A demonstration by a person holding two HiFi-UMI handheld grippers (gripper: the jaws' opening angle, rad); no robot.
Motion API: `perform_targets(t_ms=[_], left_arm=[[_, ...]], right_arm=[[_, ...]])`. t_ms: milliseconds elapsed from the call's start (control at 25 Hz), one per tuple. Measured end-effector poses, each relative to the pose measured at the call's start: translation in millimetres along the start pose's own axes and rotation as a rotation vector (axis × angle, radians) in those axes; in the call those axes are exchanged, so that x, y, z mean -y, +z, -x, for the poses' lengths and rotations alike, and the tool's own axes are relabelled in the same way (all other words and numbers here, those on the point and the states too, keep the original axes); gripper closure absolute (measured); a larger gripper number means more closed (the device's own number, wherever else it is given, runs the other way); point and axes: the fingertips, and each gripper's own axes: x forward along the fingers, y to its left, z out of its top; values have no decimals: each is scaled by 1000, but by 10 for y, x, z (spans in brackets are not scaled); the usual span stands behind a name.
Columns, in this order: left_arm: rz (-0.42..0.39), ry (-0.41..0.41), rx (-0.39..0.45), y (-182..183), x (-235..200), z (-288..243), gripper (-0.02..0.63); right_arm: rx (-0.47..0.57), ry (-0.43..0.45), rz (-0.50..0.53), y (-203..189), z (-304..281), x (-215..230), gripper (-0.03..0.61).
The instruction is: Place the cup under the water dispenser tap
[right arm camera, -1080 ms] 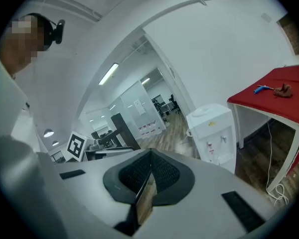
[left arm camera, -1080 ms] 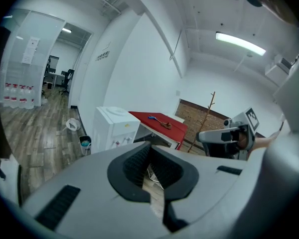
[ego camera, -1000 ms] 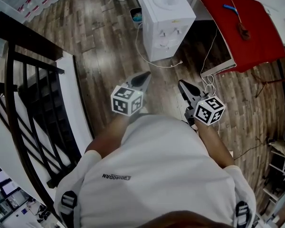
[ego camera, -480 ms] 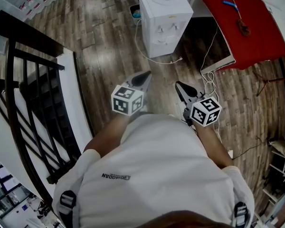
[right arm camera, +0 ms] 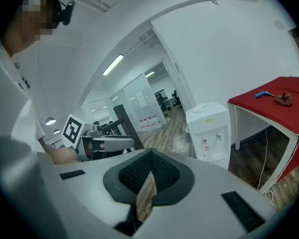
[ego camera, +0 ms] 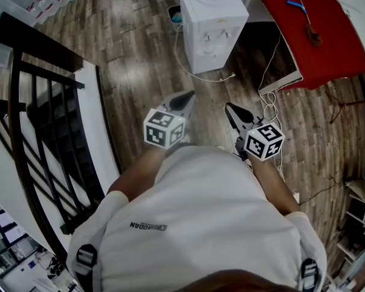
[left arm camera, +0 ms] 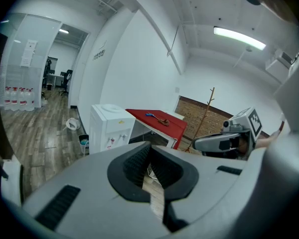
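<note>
A white water dispenser [ego camera: 211, 26] stands on the wooden floor ahead, with two small taps on its front; it also shows as the dispenser [left arm camera: 109, 131] and the dispenser [right arm camera: 209, 131] in the gripper views. I see no cup in any view. My left gripper [ego camera: 187, 96] is held out in front of the person's body, pointing toward the dispenser, jaws shut and empty [left arm camera: 149, 144]. To its right, my right gripper [ego camera: 232, 108] is also shut with nothing in it [right arm camera: 150, 152]. Both are well short of the dispenser.
A red-topped table [ego camera: 316, 35] stands right of the dispenser with small tools on it. White cables [ego camera: 267, 105] lie on the floor by its leg. A black railing [ego camera: 30, 120] runs along the left. A small bin [ego camera: 175, 17] sits behind the dispenser.
The view has shifted slightly, so the dispenser sits a bit higher and further left. My right gripper moved a little to the left. Both stay shut.
</note>
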Motion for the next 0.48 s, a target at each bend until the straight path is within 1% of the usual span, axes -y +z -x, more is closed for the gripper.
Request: perform_targets(t_ms=[320,480], left_arm=[[1,-5,1,8,-76,-5,617],[-15,-12,-2,47,-126,8,617]], right_arm=[[1,-12,6,6,-56,1,557],[18,-19,-1,27,-103,-25,558]])
